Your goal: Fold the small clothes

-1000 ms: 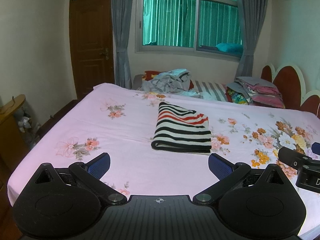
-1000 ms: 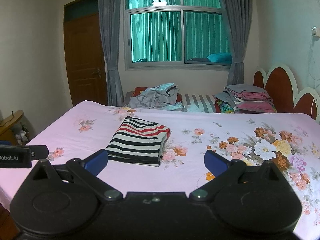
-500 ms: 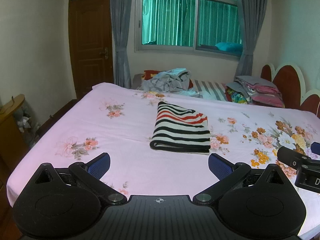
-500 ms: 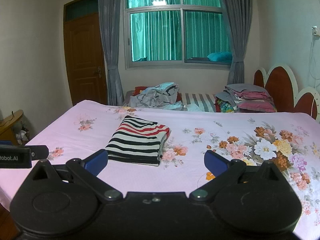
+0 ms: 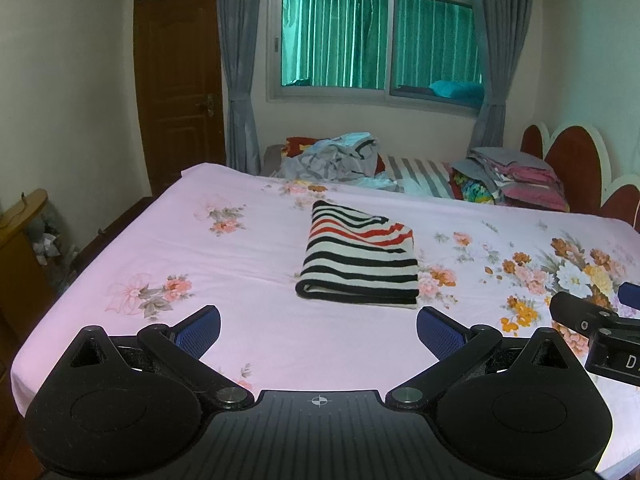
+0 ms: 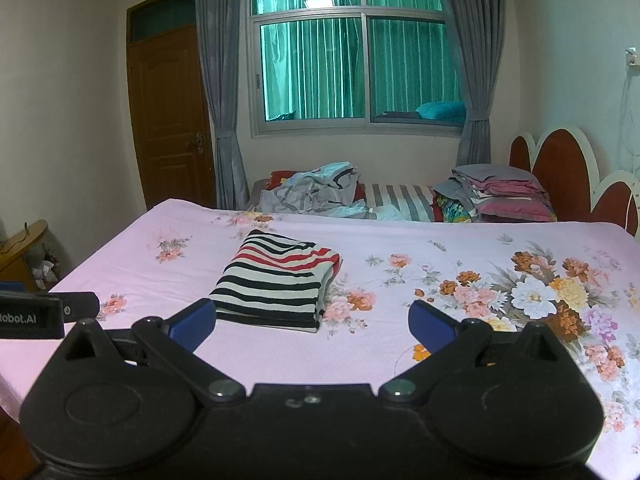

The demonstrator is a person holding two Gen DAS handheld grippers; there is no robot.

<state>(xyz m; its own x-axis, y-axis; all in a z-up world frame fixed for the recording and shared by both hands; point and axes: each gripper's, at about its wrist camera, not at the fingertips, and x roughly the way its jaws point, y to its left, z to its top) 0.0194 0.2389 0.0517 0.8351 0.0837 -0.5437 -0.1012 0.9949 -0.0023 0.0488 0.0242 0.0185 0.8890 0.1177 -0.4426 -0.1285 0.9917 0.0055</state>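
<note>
A folded garment with black, white and red stripes (image 5: 360,262) lies flat in the middle of the pink floral bed sheet (image 5: 240,248); it also shows in the right wrist view (image 6: 278,280). My left gripper (image 5: 318,330) is open and empty, held above the near edge of the bed, short of the garment. My right gripper (image 6: 312,322) is open and empty, just near of and right of the garment. The right gripper's body shows at the right edge of the left wrist view (image 5: 596,332).
A heap of unfolded clothes (image 5: 332,158) and a stack of folded bedding (image 5: 516,180) lie beyond the far side of the bed. A red scalloped headboard (image 5: 576,164) is at right. A wooden door (image 5: 180,84) and a wooden cabinet (image 5: 20,232) are at left.
Both grippers have barely drifted; the garment sits very slightly lower and nearer in both views. Nothing was taken hold of or let go.
</note>
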